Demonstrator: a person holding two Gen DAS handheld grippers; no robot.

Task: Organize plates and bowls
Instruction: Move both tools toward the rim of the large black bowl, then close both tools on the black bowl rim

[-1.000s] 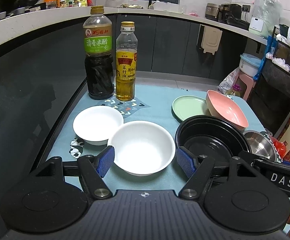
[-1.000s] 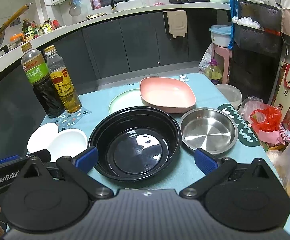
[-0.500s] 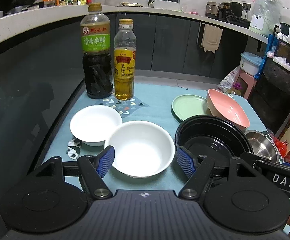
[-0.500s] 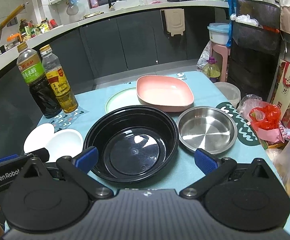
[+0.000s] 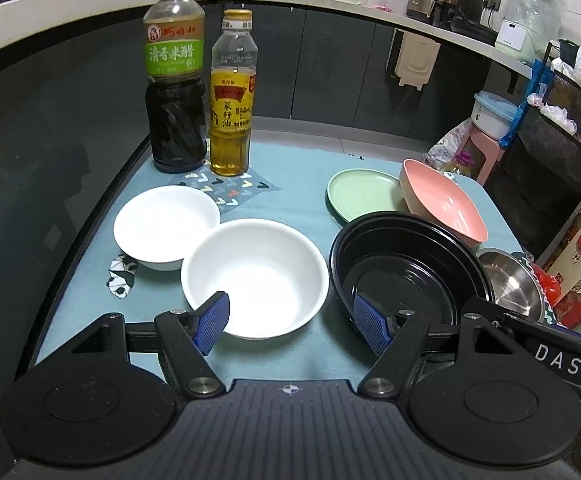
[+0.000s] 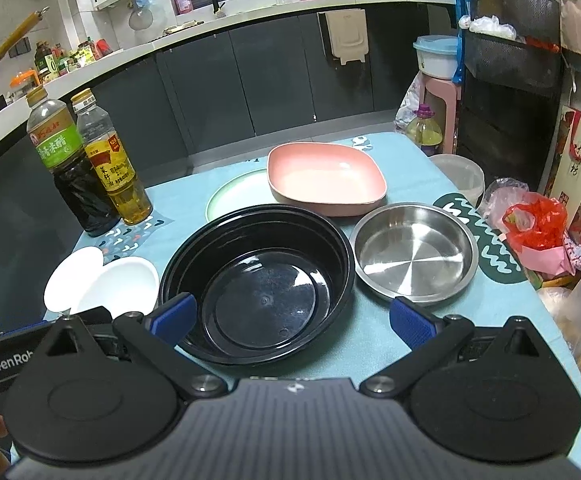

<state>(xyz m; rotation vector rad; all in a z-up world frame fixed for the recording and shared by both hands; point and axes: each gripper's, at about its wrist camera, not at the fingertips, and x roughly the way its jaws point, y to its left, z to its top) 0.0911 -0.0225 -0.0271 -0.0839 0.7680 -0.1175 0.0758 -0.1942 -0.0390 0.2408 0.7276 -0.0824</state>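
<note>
— Both hand-held grippers gape wide with nothing in them: the left hand-held gripper (image 5: 290, 316) frames the larger white bowl (image 5: 255, 278), the right hand-held gripper (image 6: 292, 320) the black bowl (image 6: 255, 284).

— So nothing is stacked?

— Hardly (the pink dish (image 6: 325, 178) overlaps the green plate (image 6: 236, 196)). Small white bowl (image 5: 166, 226) and steel pan (image 6: 413, 252) sit separately on the worktop (image 5: 298, 172); sorting looks barely begun.

green plate (image 6: 232, 196) partly behind pink dish (image 6: 324, 179)
</note>
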